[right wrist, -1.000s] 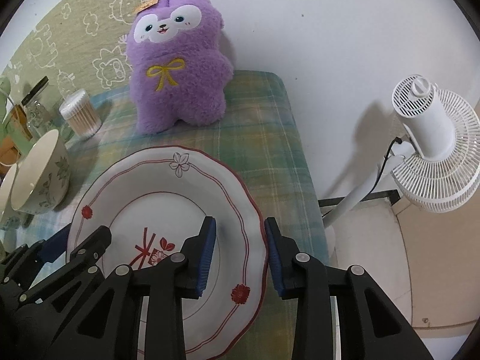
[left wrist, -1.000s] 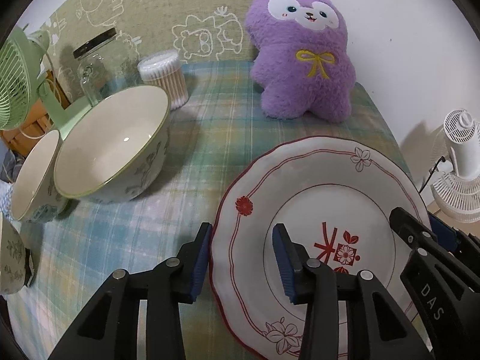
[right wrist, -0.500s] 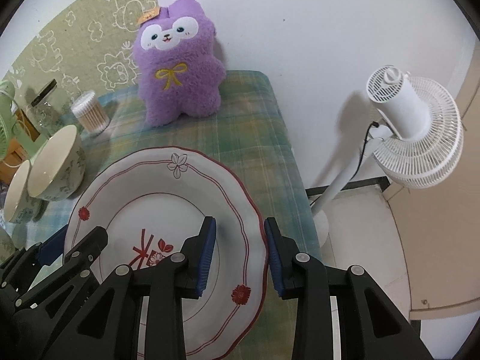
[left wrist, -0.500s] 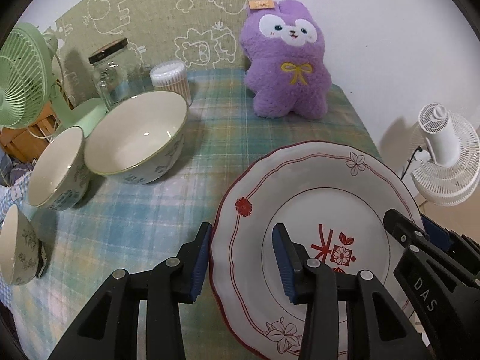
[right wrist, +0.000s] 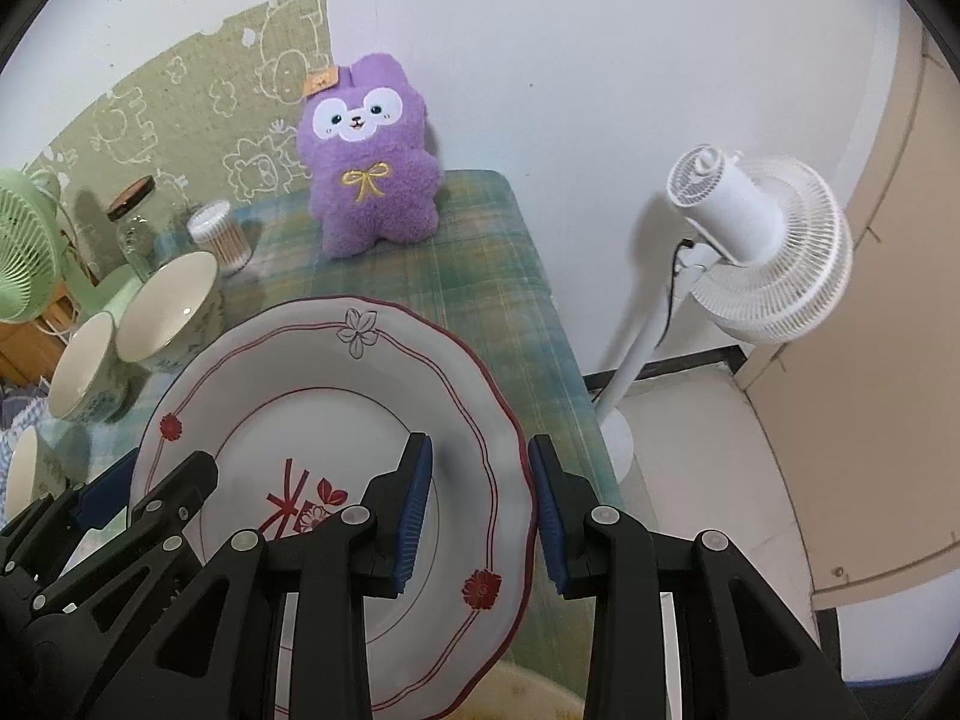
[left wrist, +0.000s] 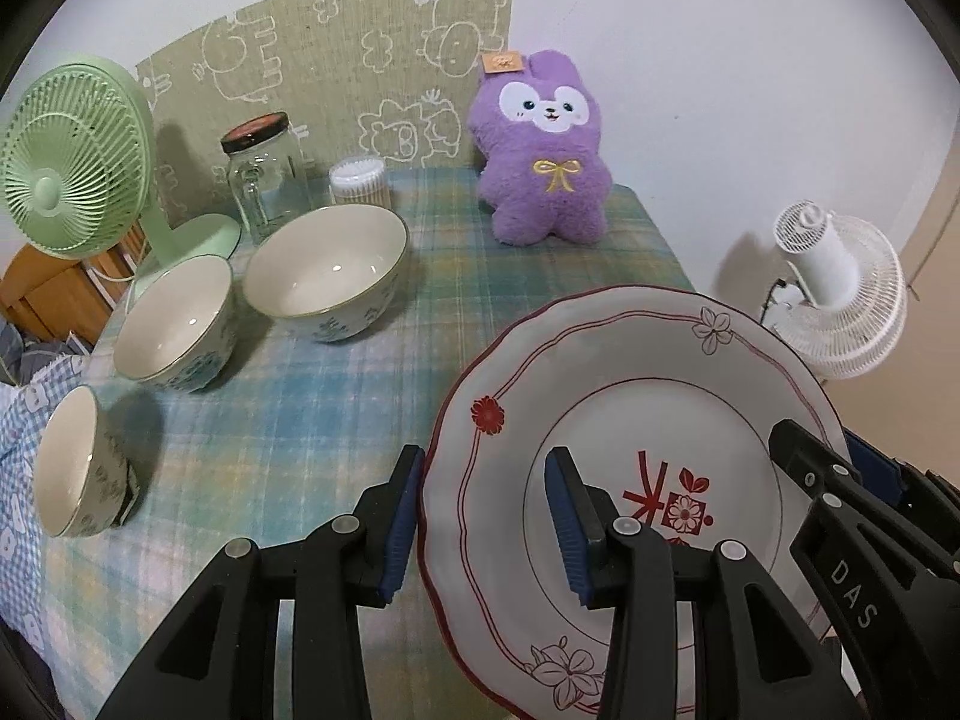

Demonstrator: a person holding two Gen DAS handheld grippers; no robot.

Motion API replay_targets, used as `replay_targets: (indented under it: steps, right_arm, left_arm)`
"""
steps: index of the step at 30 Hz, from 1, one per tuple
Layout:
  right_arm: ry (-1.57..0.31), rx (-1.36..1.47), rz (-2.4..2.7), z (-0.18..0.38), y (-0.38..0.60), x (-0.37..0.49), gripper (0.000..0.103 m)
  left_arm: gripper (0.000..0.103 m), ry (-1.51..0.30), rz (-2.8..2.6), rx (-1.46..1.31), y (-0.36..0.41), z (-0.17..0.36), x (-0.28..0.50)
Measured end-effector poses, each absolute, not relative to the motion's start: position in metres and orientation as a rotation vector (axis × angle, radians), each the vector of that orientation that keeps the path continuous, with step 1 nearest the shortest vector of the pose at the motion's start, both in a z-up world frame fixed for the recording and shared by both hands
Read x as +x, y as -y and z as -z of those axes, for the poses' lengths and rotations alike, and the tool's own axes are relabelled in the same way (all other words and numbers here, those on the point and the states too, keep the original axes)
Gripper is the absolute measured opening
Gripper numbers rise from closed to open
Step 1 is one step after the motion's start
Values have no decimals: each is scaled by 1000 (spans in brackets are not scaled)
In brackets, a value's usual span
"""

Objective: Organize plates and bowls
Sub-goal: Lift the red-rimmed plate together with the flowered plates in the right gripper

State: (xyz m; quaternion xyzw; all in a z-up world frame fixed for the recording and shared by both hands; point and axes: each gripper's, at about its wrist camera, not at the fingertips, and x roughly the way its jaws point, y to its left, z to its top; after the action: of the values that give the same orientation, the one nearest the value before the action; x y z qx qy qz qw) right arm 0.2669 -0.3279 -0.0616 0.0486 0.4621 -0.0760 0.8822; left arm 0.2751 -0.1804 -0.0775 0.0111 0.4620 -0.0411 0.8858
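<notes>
A white plate [left wrist: 648, 396] with red trim and flower prints hangs above the plaid tablecloth, held at both sides. My left gripper [left wrist: 486, 516] is shut on the plate's left rim. On the opposite rim of the plate [right wrist: 336, 396] my right gripper [right wrist: 480, 504] is shut too. Each gripper shows at the edge of the other's view. Three white bowls with green patterns stand on the left: a large bowl [left wrist: 327, 273], a medium bowl [left wrist: 174, 324] and a small bowl [left wrist: 78, 462] tipped on its side.
A purple plush toy [left wrist: 546, 162] sits at the back of the table [left wrist: 288, 414]. A glass jar [left wrist: 264, 174], a cotton swab tub [left wrist: 360, 180] and a green fan [left wrist: 78, 162] stand at the back left. A white floor fan [right wrist: 756, 252] stands right of the table.
Both grippers have risen and pulled back with the plate between them. The bowls, jar and plush toy now look smaller and farther away, and more of the table shows.
</notes>
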Motion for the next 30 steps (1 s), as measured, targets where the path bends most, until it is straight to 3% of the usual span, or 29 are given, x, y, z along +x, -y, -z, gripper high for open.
replay_targets:
  steps: [30]
  right_arm:
    - [-1069,140,327,110,332,114,36]
  left_arm:
    - [41,-1048,254,122,195,119,149]
